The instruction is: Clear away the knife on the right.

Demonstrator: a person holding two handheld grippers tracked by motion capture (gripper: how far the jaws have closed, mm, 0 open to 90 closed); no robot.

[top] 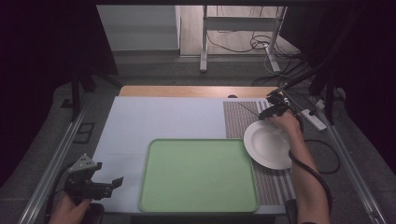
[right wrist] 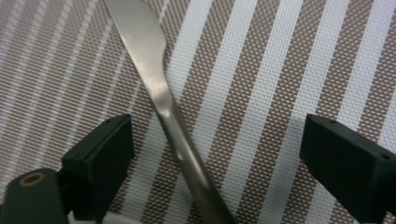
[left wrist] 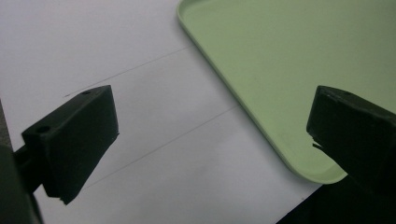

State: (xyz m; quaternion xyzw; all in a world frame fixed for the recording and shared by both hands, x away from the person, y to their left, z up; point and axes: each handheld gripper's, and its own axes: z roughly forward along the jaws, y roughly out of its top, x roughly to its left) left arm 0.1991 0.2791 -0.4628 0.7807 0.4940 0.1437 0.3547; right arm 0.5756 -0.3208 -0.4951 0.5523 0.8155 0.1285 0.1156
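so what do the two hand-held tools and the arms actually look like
Both are black. The left tool carries a grey three-cornered plate on top and has two blocky, square-ended jaws. The right tool has the same blocky black jaws, one with a brass-coloured ring at its base, and a thick black cable trails back along the forearm. Both forearms are bare, with no sleeve in sight.

Smooth brushed-metal knife [right wrist: 159, 88] on coarse woven striped placemat [right wrist: 280, 70]; glossy white plate [top: 268, 144]; matt green tray [top: 198, 175].

Knife [right wrist: 159, 93] cut off top & bottom in right gripper view; tray [left wrist: 280, 70] mostly out of frame.
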